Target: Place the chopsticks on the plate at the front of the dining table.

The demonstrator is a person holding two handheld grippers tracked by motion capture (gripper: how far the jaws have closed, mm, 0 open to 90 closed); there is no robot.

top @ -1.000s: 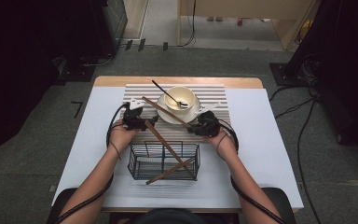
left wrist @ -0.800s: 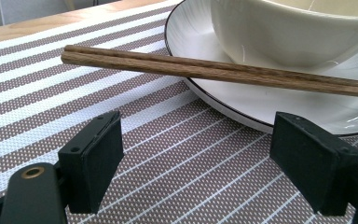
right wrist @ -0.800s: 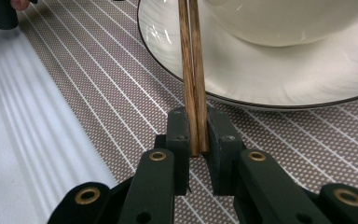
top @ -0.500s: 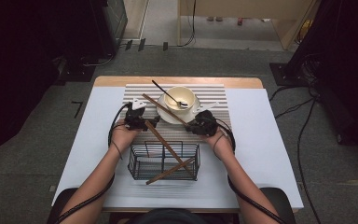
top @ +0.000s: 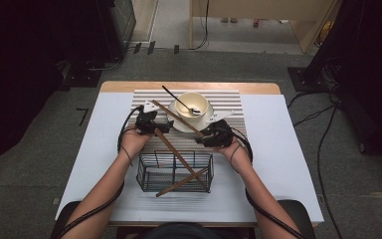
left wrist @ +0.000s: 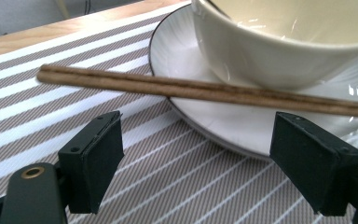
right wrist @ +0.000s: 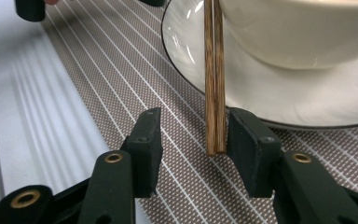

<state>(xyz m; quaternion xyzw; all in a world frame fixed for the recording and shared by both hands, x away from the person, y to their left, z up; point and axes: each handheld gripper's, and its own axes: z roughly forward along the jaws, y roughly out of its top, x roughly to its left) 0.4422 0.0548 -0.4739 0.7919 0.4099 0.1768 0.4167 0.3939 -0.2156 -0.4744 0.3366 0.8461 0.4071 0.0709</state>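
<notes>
A pair of brown chopsticks (top: 176, 117) lies slanted across the white saucer (top: 206, 119), its near end on the striped placemat. My right gripper (right wrist: 196, 140) is open around that end. Its jaws have just been opening, and the chopsticks (right wrist: 214, 70) stand free between the pads, close to the right one. My left gripper (left wrist: 200, 163) is open with nothing between its pads, and the chopsticks (left wrist: 205, 91) lie crosswise just beyond them. A cream cup (top: 194, 102) holding a spoon (top: 176, 99) stands on the saucer. In the high view the left gripper (top: 146, 121) and right gripper (top: 210, 135) flank the saucer.
A black wire basket (top: 146, 174) stands near the table's front edge between my forearms. A long chopstick (top: 179, 157) and a second one (top: 181, 182) lean crossed in it. The placemat (top: 229, 99) lies on a white table (top: 288, 149), with a wooden strip along the far edge.
In the high view both hands stay where they were and the chopsticks lie along the same line across the saucer. No other shift shows.
</notes>
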